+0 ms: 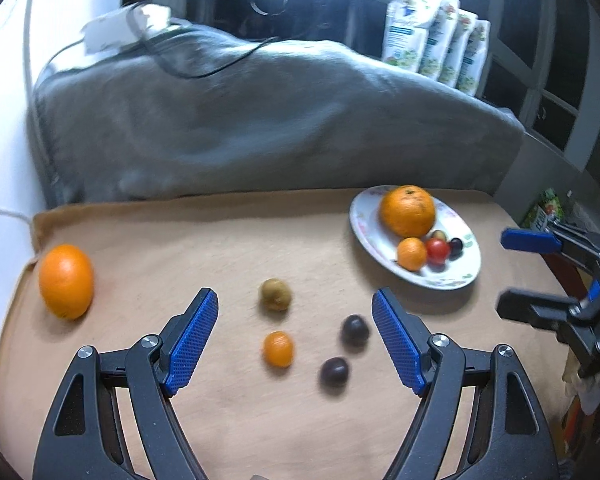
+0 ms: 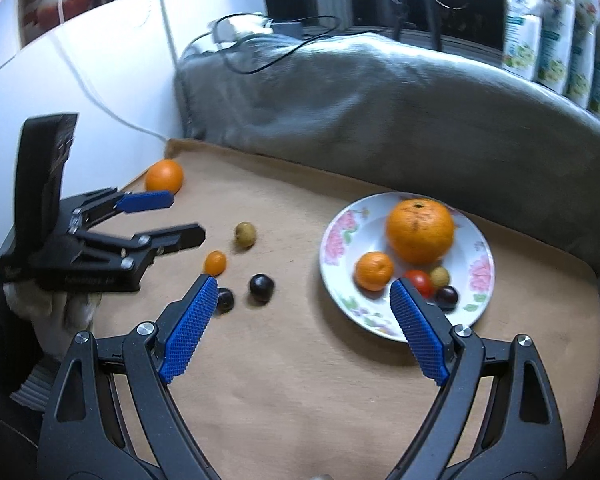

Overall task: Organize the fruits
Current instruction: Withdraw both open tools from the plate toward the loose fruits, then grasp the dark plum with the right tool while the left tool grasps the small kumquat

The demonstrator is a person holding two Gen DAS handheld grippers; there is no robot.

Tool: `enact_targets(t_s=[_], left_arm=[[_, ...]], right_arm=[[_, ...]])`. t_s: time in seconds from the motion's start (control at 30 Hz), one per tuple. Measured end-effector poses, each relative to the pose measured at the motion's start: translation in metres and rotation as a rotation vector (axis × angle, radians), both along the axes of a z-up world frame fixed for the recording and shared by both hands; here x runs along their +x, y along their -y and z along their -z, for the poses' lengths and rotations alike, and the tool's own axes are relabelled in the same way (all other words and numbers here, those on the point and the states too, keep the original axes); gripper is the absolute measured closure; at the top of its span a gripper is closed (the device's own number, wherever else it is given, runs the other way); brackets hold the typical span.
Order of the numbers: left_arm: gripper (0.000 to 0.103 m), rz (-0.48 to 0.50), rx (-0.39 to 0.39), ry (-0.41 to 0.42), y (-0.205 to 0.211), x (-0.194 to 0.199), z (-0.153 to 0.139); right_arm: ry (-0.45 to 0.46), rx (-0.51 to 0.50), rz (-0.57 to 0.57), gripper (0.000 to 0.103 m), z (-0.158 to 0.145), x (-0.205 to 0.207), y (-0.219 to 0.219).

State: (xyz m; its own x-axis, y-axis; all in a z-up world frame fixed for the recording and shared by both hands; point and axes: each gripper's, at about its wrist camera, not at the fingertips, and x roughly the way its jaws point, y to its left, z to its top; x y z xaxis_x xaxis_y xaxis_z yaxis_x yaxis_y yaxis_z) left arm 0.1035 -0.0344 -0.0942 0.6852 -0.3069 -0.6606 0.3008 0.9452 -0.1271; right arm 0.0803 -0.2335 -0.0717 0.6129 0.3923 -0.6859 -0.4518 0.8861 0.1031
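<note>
Left wrist view, unique content: the left gripper (image 1: 295,300) up close, jaws spread wide, nothing between the pads; the right gripper (image 1: 516,274) enters at the right edge, side on.
Left wrist view, fruit against jaws: a greenish-brown fruit (image 1: 275,294), a small orange fruit (image 1: 278,349) and two dark round fruits (image 1: 355,331) (image 1: 334,372) lie on the tan mat (image 1: 220,240) in the gap between the blue pads, touched by neither.
Left wrist view, outlier: a large orange (image 1: 66,281) sits well apart at the mat's left edge.
Right wrist view, unique content: the floral pattern of the plate (image 2: 342,236); a gloved hand (image 2: 60,308) under the left gripper.
Right wrist view, jaws: right gripper spread, empty; its right finger overlaps the plate's near rim.
Right wrist view, plate contents: a big orange (image 2: 419,230), a small orange (image 2: 373,270), a red tomato (image 2: 419,281), a pale green fruit (image 2: 440,276), a dark one (image 2: 447,295).
Background: grey blanket (image 2: 380,112).
</note>
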Motion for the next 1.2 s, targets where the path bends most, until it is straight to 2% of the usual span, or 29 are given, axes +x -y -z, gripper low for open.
enact_targets(t_s=[0.3, 0.5, 0.57, 0.67, 0.73, 0.8, 1.07, 1.2], left_arm=[[0.023, -0.094, -0.027, -0.045, -0.049, 0.003, 0.016], [0.024, -0.094, -0.046, -0.081, -0.06, 0.0, 0.029], [0.026, -0.075, -0.046, -0.09, -0.057, -0.003, 0.032], [0.034, -0.038, -0.043, -0.103, -0.049, -0.006, 0.036], [0.037, -0.013, -0.046, -0.112, -0.044, -0.006, 0.038], [0.041, 0.006, -0.047, -0.121, -0.037, -0.005, 0.04], [0.062, 0.049, -0.078, -0.165, -0.024, 0.008, 0.048], [0.063, 0.064, -0.074, -0.178, -0.018, 0.012, 0.052]], right_arm=[[-0.054, 0.018, -0.05, 0.013, 0.022, 0.004, -0.023], [-0.105, 0.068, -0.047, 0.013, 0.032, 0.01, -0.026], [-0.13, 0.087, -0.045, 0.018, 0.037, 0.013, -0.027], [-0.176, 0.095, -0.026, 0.028, 0.046, 0.02, -0.03], [-0.2, 0.09, -0.013, 0.039, 0.052, 0.025, -0.032], [-0.217, 0.086, 0.001, 0.046, 0.057, 0.029, -0.035], [-0.249, 0.071, 0.016, 0.059, 0.072, 0.045, -0.039], [-0.263, 0.068, 0.007, 0.062, 0.078, 0.05, -0.038]])
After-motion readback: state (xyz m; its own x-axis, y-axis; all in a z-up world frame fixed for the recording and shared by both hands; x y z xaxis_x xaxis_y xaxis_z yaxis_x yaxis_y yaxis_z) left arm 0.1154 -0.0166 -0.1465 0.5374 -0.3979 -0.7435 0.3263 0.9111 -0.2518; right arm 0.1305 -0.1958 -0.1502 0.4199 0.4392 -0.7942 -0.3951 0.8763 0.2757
